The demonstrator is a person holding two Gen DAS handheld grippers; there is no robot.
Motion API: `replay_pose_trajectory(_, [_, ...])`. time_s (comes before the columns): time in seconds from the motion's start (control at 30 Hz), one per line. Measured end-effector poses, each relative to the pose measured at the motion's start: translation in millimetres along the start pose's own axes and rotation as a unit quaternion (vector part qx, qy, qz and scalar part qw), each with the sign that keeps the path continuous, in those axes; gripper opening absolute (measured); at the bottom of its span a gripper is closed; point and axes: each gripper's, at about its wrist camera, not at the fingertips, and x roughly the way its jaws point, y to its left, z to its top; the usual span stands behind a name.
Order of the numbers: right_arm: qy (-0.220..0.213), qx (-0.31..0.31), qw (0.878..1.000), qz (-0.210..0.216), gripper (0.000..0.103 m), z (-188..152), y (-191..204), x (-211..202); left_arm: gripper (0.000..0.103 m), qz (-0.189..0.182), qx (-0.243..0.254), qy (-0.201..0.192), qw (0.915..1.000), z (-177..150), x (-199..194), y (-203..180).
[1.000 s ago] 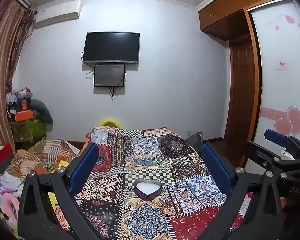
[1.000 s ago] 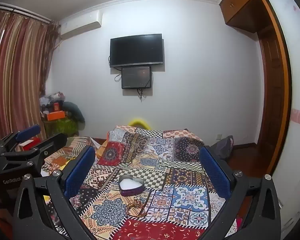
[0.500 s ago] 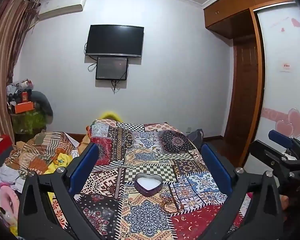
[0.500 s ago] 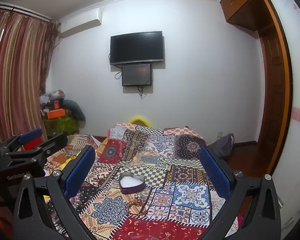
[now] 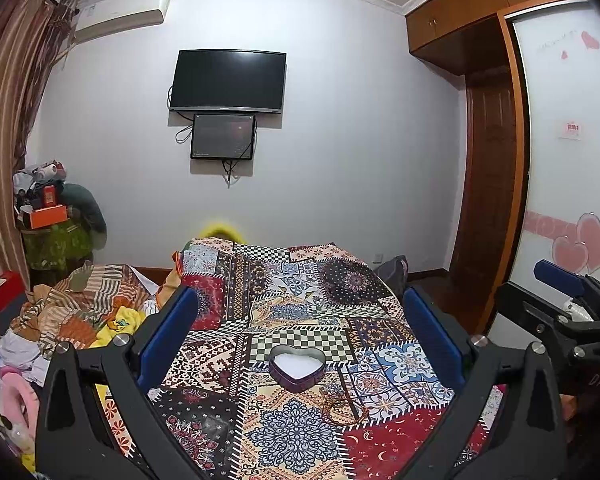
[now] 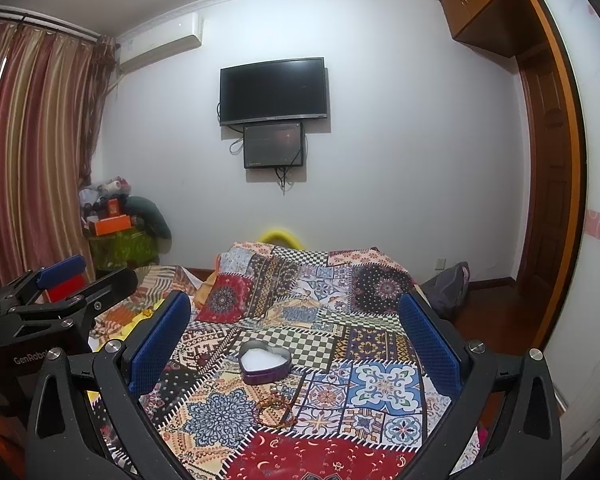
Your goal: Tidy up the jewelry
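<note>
A purple heart-shaped tin (image 5: pixel 297 367) (image 6: pixel 265 361) with white lining sits open on the patchwork bedspread (image 5: pixel 300 312) (image 6: pixel 364 376). A thin brown bead bracelet (image 5: pixel 342 408) (image 6: pixel 277 411) lies on the cloth just in front of the tin. My left gripper (image 5: pixel 300 336) hovers above the near end of the bed, open, with the tin between its blue pads and nothing held. My right gripper (image 6: pixel 294 336) hangs beside it at a like height, open and empty. Each gripper shows at the edge of the other's view.
A heap of clothes and striped fabric (image 5: pixel 72 316) fills the floor left of the bed. A dark bag (image 6: pixel 450 290) sits on the floor at the bed's right. A wooden wardrobe and door (image 5: pixel 488 184) stand on the right, a wall TV (image 5: pixel 228 80) straight ahead.
Both views have tilted downward a little, so the bed and tin sit slightly higher and clearer in frame. Both grippers stay open; tin and bracelet have not moved.
</note>
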Motion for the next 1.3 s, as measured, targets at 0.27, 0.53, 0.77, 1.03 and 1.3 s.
replay_pose_trajectory(0.27, [0.002,0.000,1.000,0.000,0.103,-2.3,0.2,-0.1,0.103,0.000,-0.001,0.000,1.0000,-2.8,0.5,0.6])
replay_pose_trajectory(0.53, [0.002,0.000,1.000,0.000,0.103,-1.6,0.2,-0.5,0.103,-0.001,-0.004,0.000,1.0000,-3.2,1.0,0.9])
replay_pose_trajectory(0.77, [0.002,0.001,1.000,0.001,0.103,0.2,-0.1,-1.5,0.103,0.000,-0.001,0.000,1.0000,-5.0,0.8,1.1])
replay_pose_trajectory(1.03, [0.002,-0.001,1.000,0.000,0.103,1.0,0.0,-1.4,0.103,0.002,0.001,-0.001,1.0000,-5.3,0.9,0.6])
replay_pose_trajectory(1.3, [0.003,-0.001,1.000,0.001,0.103,0.5,0.2,-1.8,0.103,0.003,0.001,-0.001,1.0000,-6.6,1.7,-0.5])
